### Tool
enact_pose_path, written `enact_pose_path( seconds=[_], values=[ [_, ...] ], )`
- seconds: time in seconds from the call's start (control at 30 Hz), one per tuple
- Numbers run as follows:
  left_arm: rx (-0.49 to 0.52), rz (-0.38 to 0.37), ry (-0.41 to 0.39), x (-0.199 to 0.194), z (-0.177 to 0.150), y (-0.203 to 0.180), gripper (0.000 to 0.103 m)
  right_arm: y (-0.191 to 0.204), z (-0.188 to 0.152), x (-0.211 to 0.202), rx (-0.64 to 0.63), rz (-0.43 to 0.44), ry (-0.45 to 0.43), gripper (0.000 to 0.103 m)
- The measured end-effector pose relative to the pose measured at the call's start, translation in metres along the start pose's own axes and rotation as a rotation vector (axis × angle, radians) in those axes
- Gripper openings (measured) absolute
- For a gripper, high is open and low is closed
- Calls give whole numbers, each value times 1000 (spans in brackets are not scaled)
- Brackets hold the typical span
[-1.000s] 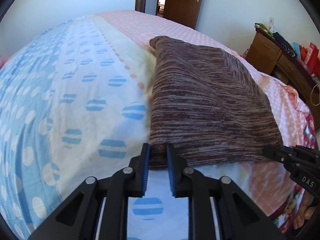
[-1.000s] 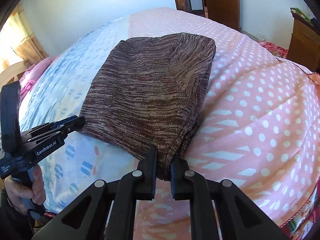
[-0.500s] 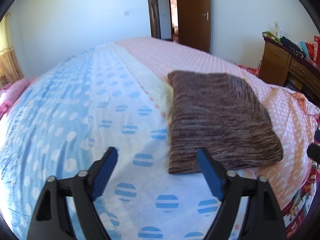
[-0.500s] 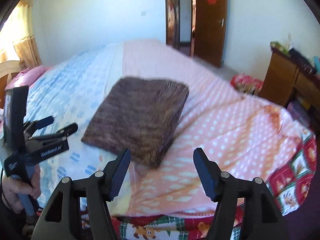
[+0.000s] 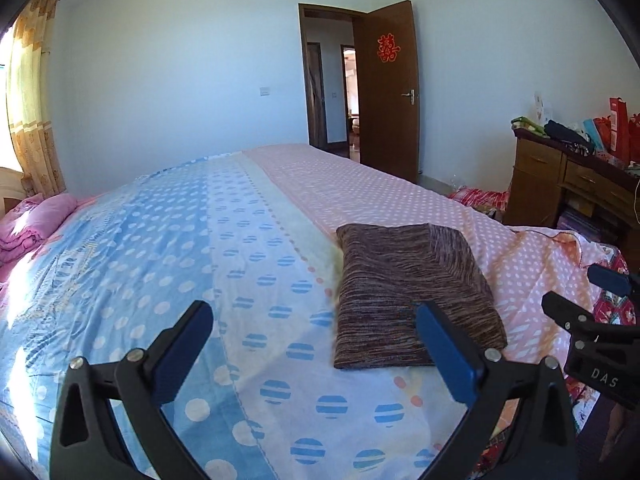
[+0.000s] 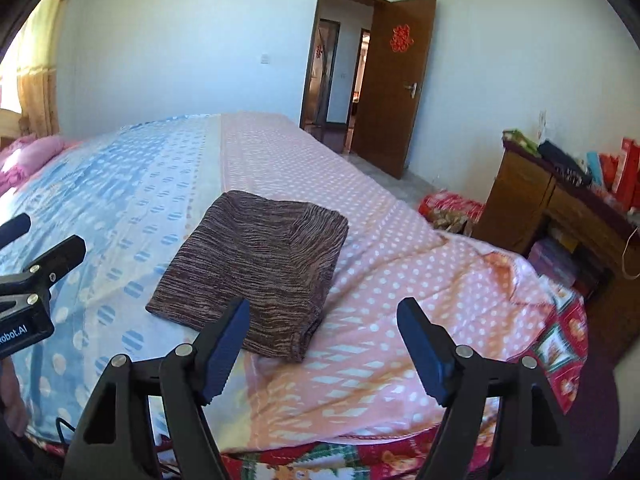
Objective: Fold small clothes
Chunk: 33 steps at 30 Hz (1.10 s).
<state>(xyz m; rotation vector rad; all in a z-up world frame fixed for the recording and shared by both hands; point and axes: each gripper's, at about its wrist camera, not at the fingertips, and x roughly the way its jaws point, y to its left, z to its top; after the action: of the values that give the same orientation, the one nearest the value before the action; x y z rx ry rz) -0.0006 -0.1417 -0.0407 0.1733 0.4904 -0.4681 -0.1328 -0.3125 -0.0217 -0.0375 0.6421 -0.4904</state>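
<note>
A brown knit garment (image 5: 408, 292) lies folded into a flat rectangle on the bed, across the seam between the blue and pink covers. It also shows in the right wrist view (image 6: 256, 268). My left gripper (image 5: 316, 320) is open and empty, held back above the near edge of the bed, left of the garment. My right gripper (image 6: 324, 320) is open and empty, held back from the garment's near right corner. The right gripper shows at the right edge of the left wrist view (image 5: 600, 340); the left gripper shows at the left edge of the right wrist view (image 6: 32, 280).
The bed (image 5: 200, 240) has a blue dotted cover on the left and a pink dotted one (image 6: 360, 208) on the right. A pink pillow (image 5: 36, 220) lies far left. A wooden dresser (image 6: 560, 208) with clutter stands right. An open door (image 5: 388, 92) is behind.
Both grippers were shut on the garment's near edge one second ago. They let go, opened wide and pulled back and up. The garment stays folded on the bed.
</note>
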Motion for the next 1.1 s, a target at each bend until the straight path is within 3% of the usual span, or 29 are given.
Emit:
enact_pose_path(
  seconds=[0.17, 0.3, 0.43, 0.57, 0.67, 0.87, 1.1],
  values=[
    [37, 9, 32, -2, -6, -15, 103, -3, -12, -15, -88, -37, 24, 77],
    [83, 44, 155, 9, -19, -29, 103, 0, -24, -23, -166, -37, 69, 77],
    [88, 38, 198, 6, -32, -33, 103, 10, -31, -31, -221, -11, 67, 77],
    [103, 70, 158, -11, -31, -35, 103, 19, -28, -42, -237, 39, 55, 77],
    [97, 96, 131, -23, -25, -33, 103, 25, -25, -55, -273, 27, 18, 77],
    [83, 70, 134, -36, -21, -33, 103, 25, -13, -79, -288, 14, -59, 77],
    [81, 59, 84, -59, -14, -38, 103, 28, -7, -96, -297, 15, -113, 78]
  ],
)
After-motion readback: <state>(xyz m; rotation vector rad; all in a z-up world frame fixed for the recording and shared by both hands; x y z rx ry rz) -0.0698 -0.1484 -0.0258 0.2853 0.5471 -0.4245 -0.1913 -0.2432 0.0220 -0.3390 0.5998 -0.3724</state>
